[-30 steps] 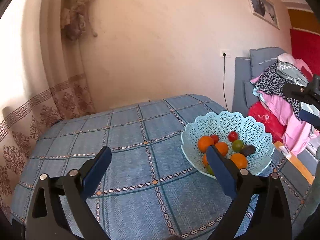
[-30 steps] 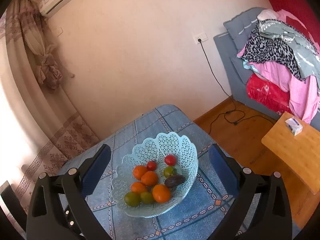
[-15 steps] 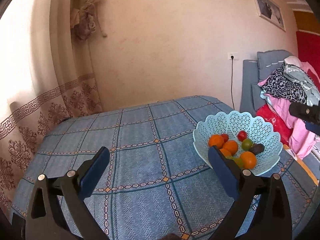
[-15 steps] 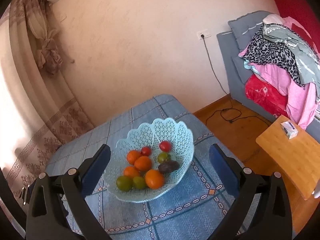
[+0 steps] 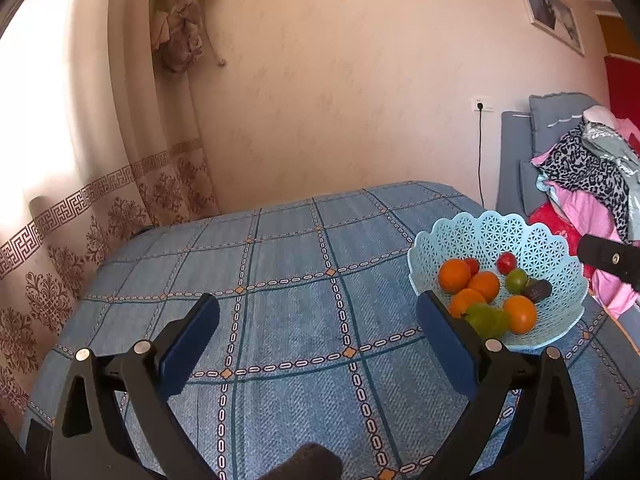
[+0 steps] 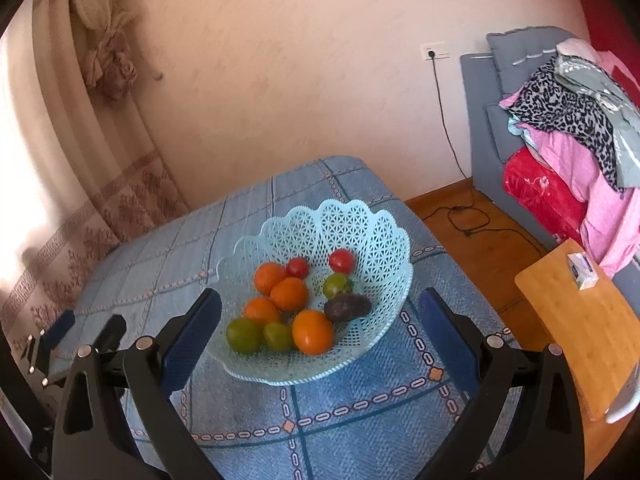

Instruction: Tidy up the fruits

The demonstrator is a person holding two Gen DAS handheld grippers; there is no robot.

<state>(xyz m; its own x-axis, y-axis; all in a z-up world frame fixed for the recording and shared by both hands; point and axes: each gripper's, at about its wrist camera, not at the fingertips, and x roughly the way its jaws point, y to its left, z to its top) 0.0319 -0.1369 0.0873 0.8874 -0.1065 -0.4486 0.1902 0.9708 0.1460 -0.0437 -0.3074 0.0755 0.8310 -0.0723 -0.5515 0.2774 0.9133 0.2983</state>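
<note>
Oranges [image 6: 288,294], green fruits [image 6: 244,335] and red ones [image 6: 341,260] are lying in the basket [image 6: 368,216] between the right hand-held gripper's [image 6: 320,312] fingers.

Bright light floods through the patterned curtain [image 5: 80,216] at left. A plain beige wall [image 6: 288,80] runs behind, a grey sofa [image 6: 480,120] heaped with clothes [image 6: 568,120] at right, above a wooden floor [image 6: 472,248].

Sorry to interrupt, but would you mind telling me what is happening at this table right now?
A person holds two hand-held grippers above a table covered by a blue patterned tablecloth, about to sort fruit. The right hand-held gripper hovers open, facing the light blue lattice basket, which holds oranges, green fruits, small red fruits and one dark fruit. The left hand-held gripper is open too, over bare cloth beside the basket. Nothing is gripped yet.
</note>
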